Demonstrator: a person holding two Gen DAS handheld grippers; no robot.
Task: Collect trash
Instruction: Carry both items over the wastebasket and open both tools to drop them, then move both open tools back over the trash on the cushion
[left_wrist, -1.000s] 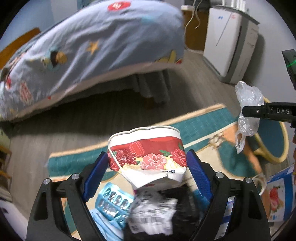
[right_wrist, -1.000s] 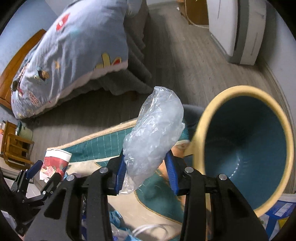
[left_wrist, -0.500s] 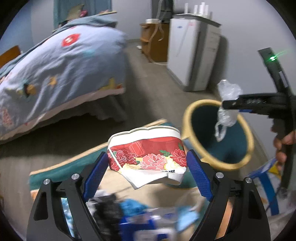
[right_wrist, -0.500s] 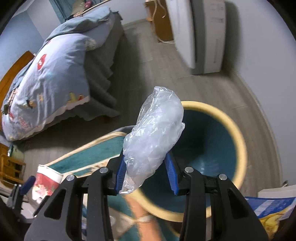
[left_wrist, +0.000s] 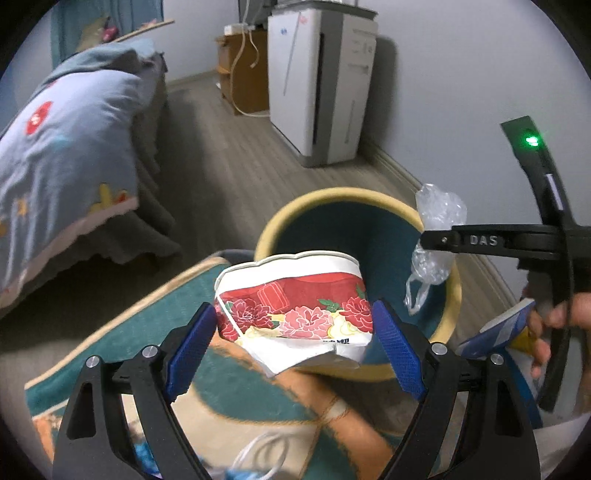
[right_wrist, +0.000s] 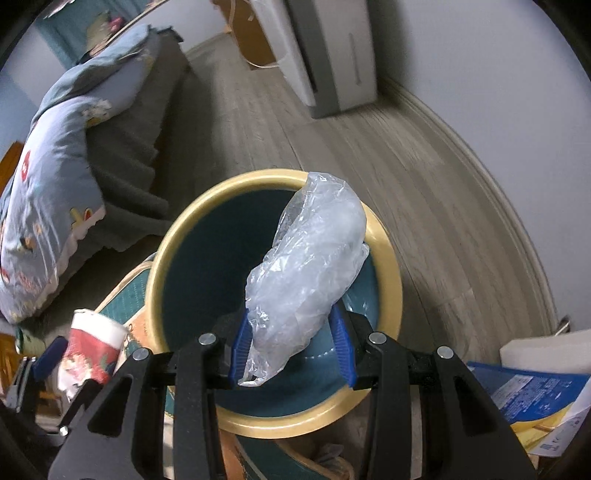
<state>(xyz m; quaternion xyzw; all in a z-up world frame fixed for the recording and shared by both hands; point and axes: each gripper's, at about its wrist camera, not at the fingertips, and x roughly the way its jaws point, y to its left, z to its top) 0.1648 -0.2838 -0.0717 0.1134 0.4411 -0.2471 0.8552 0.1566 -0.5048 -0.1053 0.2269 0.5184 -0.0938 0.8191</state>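
1. In the left wrist view, the left gripper has its jaws spread wide and clamped on a crushed floral paper cup, held at the 6 o'clock edge of the waste bin.
2. In the right wrist view, the right gripper pinches a crumpled clear plastic bag between narrow jaws, hanging over the bin's teal interior.
3. Step in hand, as I judge it: carrying both pieces to the bin.
4. Next: release the bag where it hangs; bring the cup toward 12 o'clock, past the yellow rim, before letting go.
5. Beyond lie the rug, bed and white appliance.
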